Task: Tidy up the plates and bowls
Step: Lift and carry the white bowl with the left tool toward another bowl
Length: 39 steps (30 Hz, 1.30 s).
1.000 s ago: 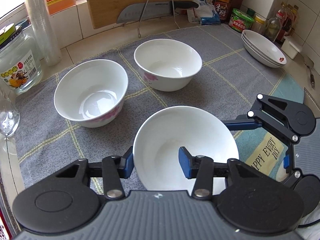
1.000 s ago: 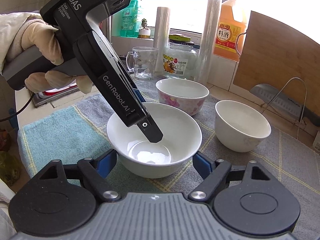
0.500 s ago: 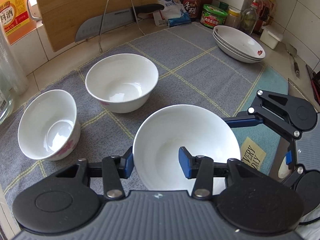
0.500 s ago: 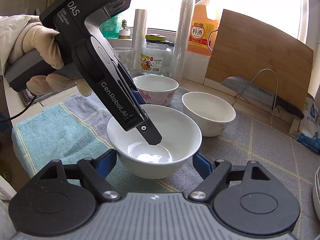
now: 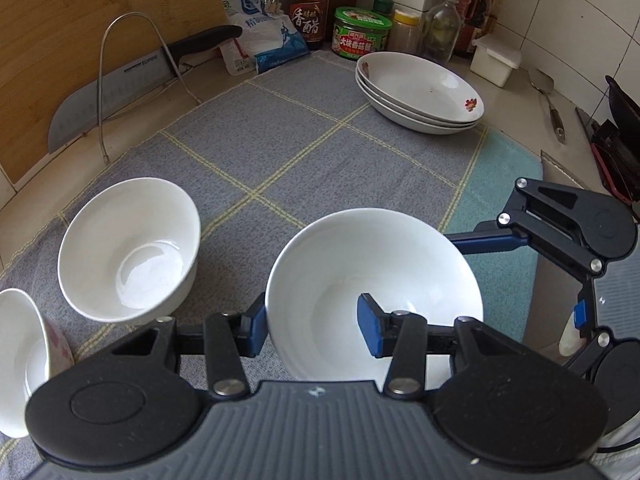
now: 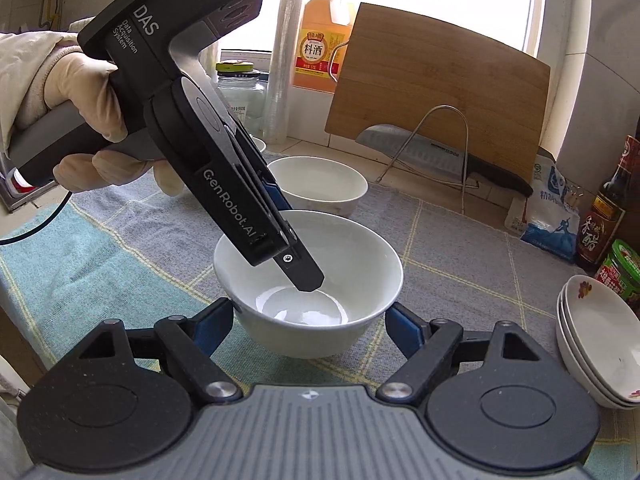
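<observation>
My left gripper (image 5: 310,330) is shut on the near rim of a white bowl (image 5: 372,280), one finger outside and one inside, and holds it over the grey mat. In the right wrist view the same bowl (image 6: 316,280) sits between my open right gripper's fingers (image 6: 310,326), which flank it without touching. A second white bowl (image 5: 128,248) stands to the left, a third with pink flowers (image 5: 24,356) at the far left edge. A stack of three white plates (image 5: 420,92) stands at the back right; it also shows in the right wrist view (image 6: 600,344).
A grey checked mat (image 5: 280,148) covers the counter, with a teal towel (image 5: 496,184) at its right. A cleaver (image 5: 132,80) on a wire rack and a wooden cutting board (image 5: 80,20) stand behind. Sauce bottles and jars (image 5: 360,34) line the back wall.
Both grippers have swung to the right with the held bowl. The other two bowls have slid to the left of the view and the plate stack has come nearer.
</observation>
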Available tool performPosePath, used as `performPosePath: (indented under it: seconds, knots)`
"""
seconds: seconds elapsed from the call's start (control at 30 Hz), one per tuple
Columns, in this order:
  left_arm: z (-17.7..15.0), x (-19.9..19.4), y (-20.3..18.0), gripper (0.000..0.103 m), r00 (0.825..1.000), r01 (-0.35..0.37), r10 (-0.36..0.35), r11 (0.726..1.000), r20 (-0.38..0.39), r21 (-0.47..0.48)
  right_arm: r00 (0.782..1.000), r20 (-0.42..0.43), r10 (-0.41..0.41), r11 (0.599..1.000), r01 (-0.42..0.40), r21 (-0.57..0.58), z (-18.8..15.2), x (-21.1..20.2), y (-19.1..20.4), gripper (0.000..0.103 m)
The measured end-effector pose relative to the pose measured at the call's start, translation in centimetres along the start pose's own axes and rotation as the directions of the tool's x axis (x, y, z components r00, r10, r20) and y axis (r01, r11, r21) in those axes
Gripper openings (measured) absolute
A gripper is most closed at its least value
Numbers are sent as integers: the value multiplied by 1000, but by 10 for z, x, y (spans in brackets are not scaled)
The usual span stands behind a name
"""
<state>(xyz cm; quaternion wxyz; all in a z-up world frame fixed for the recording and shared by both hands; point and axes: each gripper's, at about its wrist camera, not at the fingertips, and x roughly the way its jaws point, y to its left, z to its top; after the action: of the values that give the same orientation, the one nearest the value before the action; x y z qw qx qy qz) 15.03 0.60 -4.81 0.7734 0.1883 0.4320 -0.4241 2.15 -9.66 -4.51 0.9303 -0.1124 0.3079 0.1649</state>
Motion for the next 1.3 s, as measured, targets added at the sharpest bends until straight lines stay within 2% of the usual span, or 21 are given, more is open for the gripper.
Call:
performPosePath:
  seconds: [0.37,1.0,1.07,1.17,1.23,1.3]
  knots:
    - [19,21,-11,45,999,31,-30,998,-16,47,999,-30,-35,999,36,31,-9,0,-19,87]
    - [22,35,-16,45,999,46,-45,998,-30,47,997,-65,-31,996,37,79,-17,3,-27,87]
    - [22,35,-16,45,998,51,-50,998,-26,45,998,-59,-17,996,23,92,-18,3,-28,90]
    - [22,32,-16,51,999,49,-49,998,-1,46,999,-27,-19,995,22,99,-18,0,-28,103]
    - [21,28,-16,69,999,28,-29,999,22,43,1000,-24,-18,996,20,85,-17,-2,-27,103]
    - [21,20,-17,72,998,9,-11,999,57,46,1000,-29,-9,997,11,76,-16,-3,-26,103]
